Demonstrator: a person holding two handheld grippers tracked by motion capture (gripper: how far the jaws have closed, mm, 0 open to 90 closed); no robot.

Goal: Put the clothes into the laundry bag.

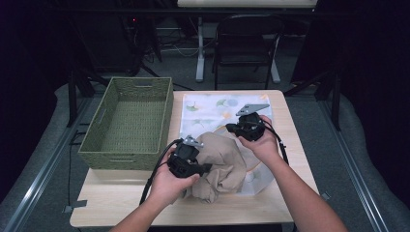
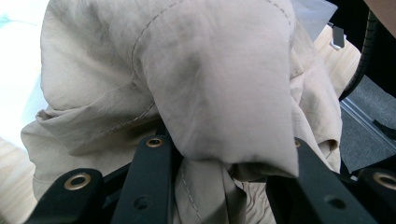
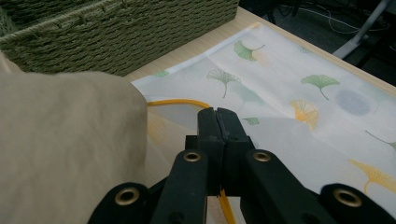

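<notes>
1. The beige garment (image 1: 220,166), crumpled woven cloth with stitched seams, lies heaped on the ginkgo-print sheet (image 1: 212,108) at the middle of the wooden table (image 1: 121,198).
2. A rectangular green woven basket (image 1: 128,121) stands just left of the sheet.
3. The left gripper (image 1: 205,168) has a bunched fold of the garment clamped between its black jaws.
4. The right gripper (image 1: 229,128) has its jaws pressed together on a thin yellow-edged layer of fabric (image 3: 175,102) beside the garment.

dim lab: metal rails (image 1: 38,169), folding chair (image 1: 246,43), floor cables (image 1: 181,48)
</notes>
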